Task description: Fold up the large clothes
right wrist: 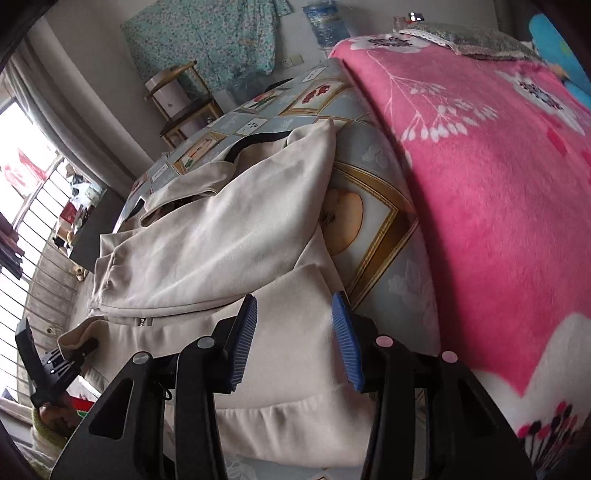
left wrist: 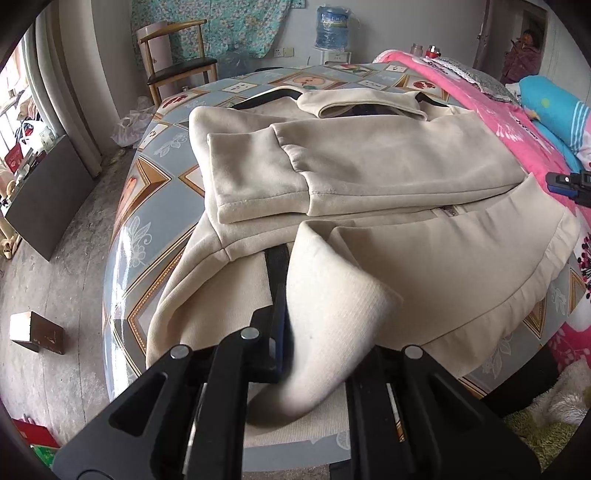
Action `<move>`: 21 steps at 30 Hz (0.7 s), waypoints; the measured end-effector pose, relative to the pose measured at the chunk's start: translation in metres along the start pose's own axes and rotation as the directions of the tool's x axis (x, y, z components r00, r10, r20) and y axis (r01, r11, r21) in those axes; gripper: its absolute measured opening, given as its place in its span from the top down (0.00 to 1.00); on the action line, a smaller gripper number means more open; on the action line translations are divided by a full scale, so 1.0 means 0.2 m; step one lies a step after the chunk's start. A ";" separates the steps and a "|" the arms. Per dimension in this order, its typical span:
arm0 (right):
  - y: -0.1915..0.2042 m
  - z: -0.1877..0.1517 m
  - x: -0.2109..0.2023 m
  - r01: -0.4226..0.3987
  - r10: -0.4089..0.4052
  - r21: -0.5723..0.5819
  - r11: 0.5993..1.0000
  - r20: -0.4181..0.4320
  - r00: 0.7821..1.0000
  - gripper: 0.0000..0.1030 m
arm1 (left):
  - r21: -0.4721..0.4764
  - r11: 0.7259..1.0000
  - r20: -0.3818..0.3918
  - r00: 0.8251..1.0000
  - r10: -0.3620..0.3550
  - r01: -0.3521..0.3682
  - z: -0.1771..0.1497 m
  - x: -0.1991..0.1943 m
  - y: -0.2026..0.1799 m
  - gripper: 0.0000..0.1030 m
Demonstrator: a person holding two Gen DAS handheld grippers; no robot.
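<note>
A cream zip jacket [left wrist: 369, 162] lies on a patterned table [left wrist: 155, 184], both sleeves folded across its chest. My left gripper [left wrist: 291, 332] is shut on the jacket's near-left hem corner, which is lifted and curls over the fingers. In the right wrist view the same jacket [right wrist: 229, 236] fills the middle. My right gripper [right wrist: 295, 343] is open, its blue pads [right wrist: 245, 339] hovering over the hem's right side without touching. The left gripper [right wrist: 55, 362] shows at the far left of that view, and the right gripper [left wrist: 569, 182] shows at the right edge of the left wrist view.
A pink flowered blanket [right wrist: 480, 184] covers the table's right side. A wooden chair [left wrist: 173, 62] and a water jug [left wrist: 332, 27] stand beyond the table. A small wooden block [left wrist: 37, 332] lies on the concrete floor at left.
</note>
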State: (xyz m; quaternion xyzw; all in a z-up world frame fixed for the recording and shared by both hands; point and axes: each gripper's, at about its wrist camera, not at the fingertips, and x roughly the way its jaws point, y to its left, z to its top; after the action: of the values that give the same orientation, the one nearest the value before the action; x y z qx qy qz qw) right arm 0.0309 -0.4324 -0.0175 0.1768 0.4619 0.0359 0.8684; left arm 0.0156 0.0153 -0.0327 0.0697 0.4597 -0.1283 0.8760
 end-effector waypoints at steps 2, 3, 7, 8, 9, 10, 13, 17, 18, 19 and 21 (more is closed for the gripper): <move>0.03 0.03 0.03 0.020 -0.021 -0.053 0.998 -0.011 1.000 0.59 | -0.007 1.000 -0.003 1.000 0.005 -0.005 0.00 0.00 0.00 0.91; 0.06 0.02 0.04 0.022 -0.023 -0.079 0.997 -0.016 1.000 0.58 | -0.009 1.000 -0.004 1.000 0.009 -0.009 0.00 0.01 0.00 0.91; 0.11 0.02 0.09 0.018 -0.028 -0.178 0.984 -0.053 0.998 0.56 | -0.018 1.000 -0.013 1.000 0.022 -0.023 0.01 0.01 0.00 0.90; 0.12 0.01 0.08 0.005 -0.018 -0.195 0.981 -0.060 0.998 0.56 | -0.020 1.000 -0.015 1.000 0.024 -0.024 0.01 0.01 0.00 0.90; 0.13 -0.01 0.07 0.000 -0.014 -0.216 0.976 -0.065 0.998 0.56 | -0.021 0.999 -0.017 1.000 0.025 -0.026 0.01 0.01 0.00 0.90; 0.14 -0.02 0.05 -0.013 -0.004 -0.243 0.970 -0.070 0.998 0.56 | -0.021 0.999 -0.019 0.999 0.027 -0.027 0.01 0.01 -0.01 0.90; 0.12 -0.04 0.01 -0.069 0.047 -0.260 0.963 -0.088 0.995 0.56 | -0.019 0.999 -0.024 0.999 0.032 -0.032 0.01 0.02 -0.01 0.90; 0.04 -0.01 0.03 -0.099 0.077 -0.220 0.970 -0.108 0.991 0.56 | -0.017 0.999 -0.030 0.999 0.038 -0.039 0.02 0.02 -0.01 0.90; 0.01 0.02 0.05 -0.102 0.080 -0.208 0.973 -0.109 0.991 0.56 | -0.014 0.999 -0.031 0.999 0.041 -0.042 0.02 0.02 -0.02 0.90; -0.01 0.04 0.07 -0.114 0.094 -0.195 0.974 -0.110 0.990 0.56 | -0.013 0.999 -0.031 0.999 0.044 -0.044 0.02 0.03 -0.02 0.90; -0.04 0.07 0.11 -0.152 0.133 -0.162 0.975 -0.124 0.983 0.56 | -0.011 0.999 -0.034 0.998 0.050 -0.050 0.02 0.03 -0.02 0.90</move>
State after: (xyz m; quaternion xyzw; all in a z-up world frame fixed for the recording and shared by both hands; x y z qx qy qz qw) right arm 0.0539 -0.4391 -0.0300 0.1322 0.4916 0.1473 0.8480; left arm 0.0208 0.0088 -0.0345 0.0780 0.4732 -0.1024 0.8715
